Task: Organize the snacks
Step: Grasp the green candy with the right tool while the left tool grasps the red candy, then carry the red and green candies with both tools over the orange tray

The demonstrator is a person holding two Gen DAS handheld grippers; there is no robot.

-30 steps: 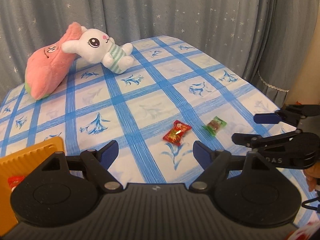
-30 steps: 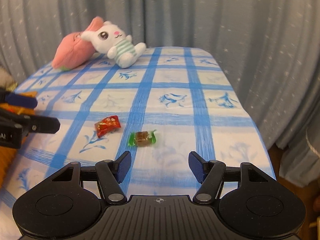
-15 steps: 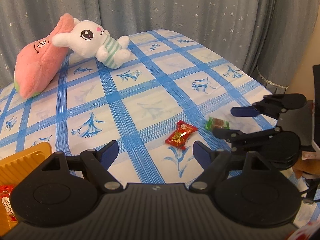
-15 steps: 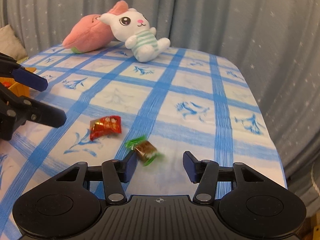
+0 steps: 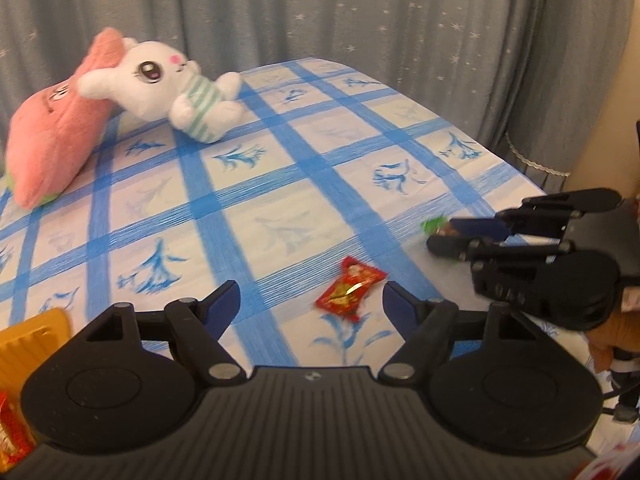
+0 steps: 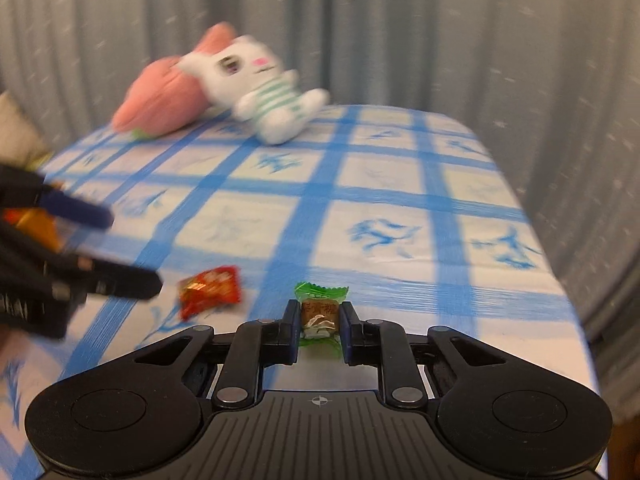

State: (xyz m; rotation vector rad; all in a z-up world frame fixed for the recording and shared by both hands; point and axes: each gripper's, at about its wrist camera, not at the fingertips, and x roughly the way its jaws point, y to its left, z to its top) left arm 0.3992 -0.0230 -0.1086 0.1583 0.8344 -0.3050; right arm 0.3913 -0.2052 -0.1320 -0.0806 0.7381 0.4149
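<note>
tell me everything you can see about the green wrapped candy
The green wrapped candy is a small sweet in a crinkly wrapper with green, zigzag-cut ends and a brown middle bearing printed characters too small to read. It lies lengthwise between the jaws of the right tool, which has just closed on it and pinches its middle. It sits low over the blue checked tablecloth, right of the red candy.

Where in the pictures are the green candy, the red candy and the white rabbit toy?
green candy (image 6: 319, 314): right wrist view, brown middle of the wrapper, between the fingers.
red candy (image 5: 349, 289): left wrist view, centre of the wrapper.
white rabbit toy (image 5: 154, 70): left wrist view, on its face.
</note>
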